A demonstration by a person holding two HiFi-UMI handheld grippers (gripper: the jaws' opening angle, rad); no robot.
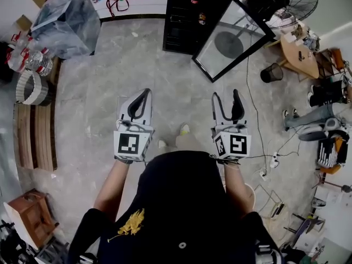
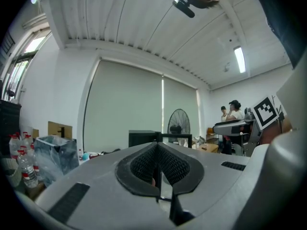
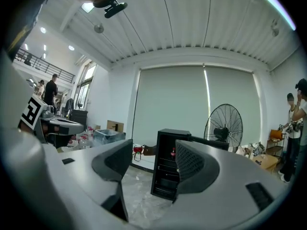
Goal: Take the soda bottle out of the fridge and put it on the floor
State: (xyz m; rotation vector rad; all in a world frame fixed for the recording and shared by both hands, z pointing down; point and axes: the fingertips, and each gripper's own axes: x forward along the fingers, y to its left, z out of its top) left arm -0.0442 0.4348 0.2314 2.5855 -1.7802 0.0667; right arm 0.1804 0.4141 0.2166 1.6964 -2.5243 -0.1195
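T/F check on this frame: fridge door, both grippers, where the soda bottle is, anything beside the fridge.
1. The door of the fridge stands open. True.
2. The right gripper is clamped on the soda bottle. False: its jaws stand apart with nothing between them, and the bottle is far off inside the fridge.
3. The left gripper has its jaws together and holds nothing. True.
4. The soda bottle stands on the floor. False: it is upright inside the fridge, in the upper part.
5. A standing fan is to the right of the fridge. True.
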